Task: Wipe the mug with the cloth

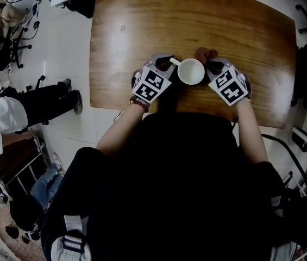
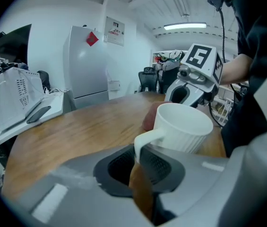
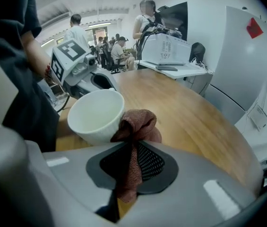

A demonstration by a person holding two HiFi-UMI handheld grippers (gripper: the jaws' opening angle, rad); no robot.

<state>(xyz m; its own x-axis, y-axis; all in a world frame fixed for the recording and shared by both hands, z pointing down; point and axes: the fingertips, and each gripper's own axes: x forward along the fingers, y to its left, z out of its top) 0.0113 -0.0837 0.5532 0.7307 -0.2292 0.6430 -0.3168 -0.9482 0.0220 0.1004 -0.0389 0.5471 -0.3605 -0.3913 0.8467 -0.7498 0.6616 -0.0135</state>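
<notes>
1 white ribbed mug, 1 rust-red cloth, at the near side of the wooden table.
Grip: the left gripper is pinching the mug's handle; the right gripper is clamping the cloth, which is touching the mug's outer wall.

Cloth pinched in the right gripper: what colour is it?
The woven cloth is reddish-brown; it shows best in the right gripper view.

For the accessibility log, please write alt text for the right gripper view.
The right gripper is shut on a reddish-brown cloth, whose bunched end touches the outside of a white mug over a wooden table. The left gripper is just behind the mug, and people stand in the background.
</notes>
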